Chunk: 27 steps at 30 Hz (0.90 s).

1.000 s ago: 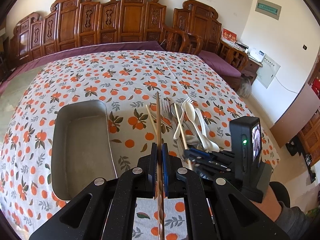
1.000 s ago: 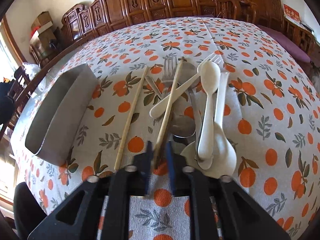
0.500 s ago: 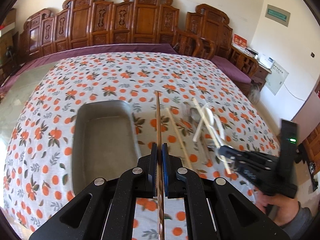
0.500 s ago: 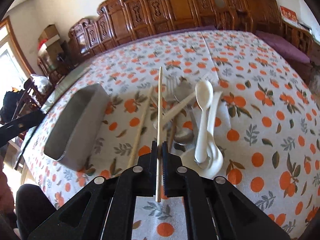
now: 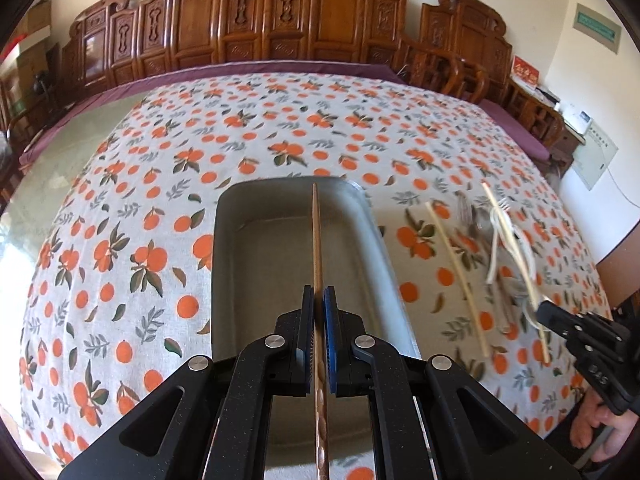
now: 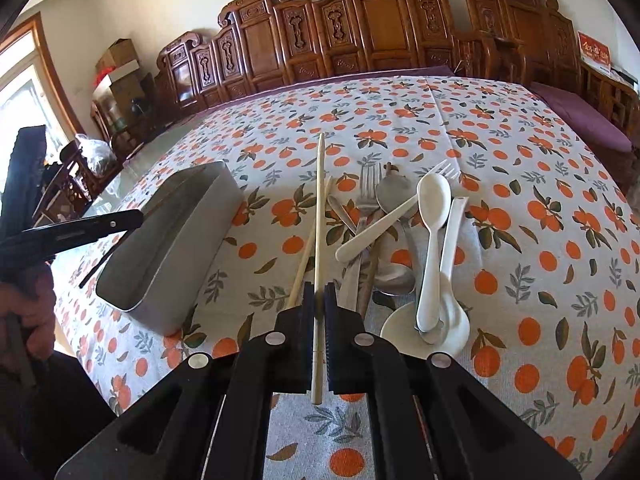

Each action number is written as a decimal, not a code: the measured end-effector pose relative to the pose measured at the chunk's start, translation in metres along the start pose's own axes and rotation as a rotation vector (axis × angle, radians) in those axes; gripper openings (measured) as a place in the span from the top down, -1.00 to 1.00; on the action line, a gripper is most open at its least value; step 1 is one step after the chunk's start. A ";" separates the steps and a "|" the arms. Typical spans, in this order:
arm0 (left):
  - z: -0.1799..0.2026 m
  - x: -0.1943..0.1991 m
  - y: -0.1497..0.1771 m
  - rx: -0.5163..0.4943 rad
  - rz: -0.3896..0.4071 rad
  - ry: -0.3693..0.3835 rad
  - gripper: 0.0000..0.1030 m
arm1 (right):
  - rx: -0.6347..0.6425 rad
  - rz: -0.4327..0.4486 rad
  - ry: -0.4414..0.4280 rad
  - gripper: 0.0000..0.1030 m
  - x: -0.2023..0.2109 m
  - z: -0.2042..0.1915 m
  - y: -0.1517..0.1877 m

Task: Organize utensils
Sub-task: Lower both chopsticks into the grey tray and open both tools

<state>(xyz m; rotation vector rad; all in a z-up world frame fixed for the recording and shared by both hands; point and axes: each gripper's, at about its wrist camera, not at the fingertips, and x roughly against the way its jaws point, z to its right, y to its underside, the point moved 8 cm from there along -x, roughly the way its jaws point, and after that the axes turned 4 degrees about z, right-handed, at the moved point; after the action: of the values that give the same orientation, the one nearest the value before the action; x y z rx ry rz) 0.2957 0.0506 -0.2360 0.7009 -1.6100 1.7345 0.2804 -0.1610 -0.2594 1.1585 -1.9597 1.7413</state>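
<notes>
The left gripper [image 5: 319, 300] is clamped on a dark brown wooden chopstick [image 5: 316, 240], which points out over the open grey rectangular metal tray [image 5: 236, 264] lying on the orange-patterned tablecloth [image 5: 120, 208]. The right gripper [image 6: 319, 300] is pinched on a pale bamboo chopstick [image 6: 319, 216], held above the cloth just right of the tray. A second pale chopstick [image 6: 310, 246] lies on the cloth beside the tray. Farther right of the tray sits a heap of white plastic spoons [image 6: 432, 216], a metal fork [image 6: 368, 192] and a metal spoon [image 6: 394, 196].
</notes>
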 end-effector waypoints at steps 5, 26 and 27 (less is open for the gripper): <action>-0.006 -0.014 0.005 0.003 -0.004 -0.016 0.92 | 0.006 -0.009 -0.002 0.88 -0.002 0.000 0.003; -0.048 0.026 -0.004 0.034 0.086 -0.033 0.92 | 0.133 -0.042 -0.150 0.88 -0.006 -0.106 -0.022; -0.051 0.027 -0.004 0.036 0.089 -0.035 0.92 | 0.130 -0.052 -0.165 0.88 -0.010 -0.112 -0.023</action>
<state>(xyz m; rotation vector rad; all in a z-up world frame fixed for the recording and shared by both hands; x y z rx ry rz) 0.2842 0.1044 -0.2179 0.6901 -1.6601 1.8279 0.2701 -0.0525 -0.2227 1.4265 -1.9107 1.8216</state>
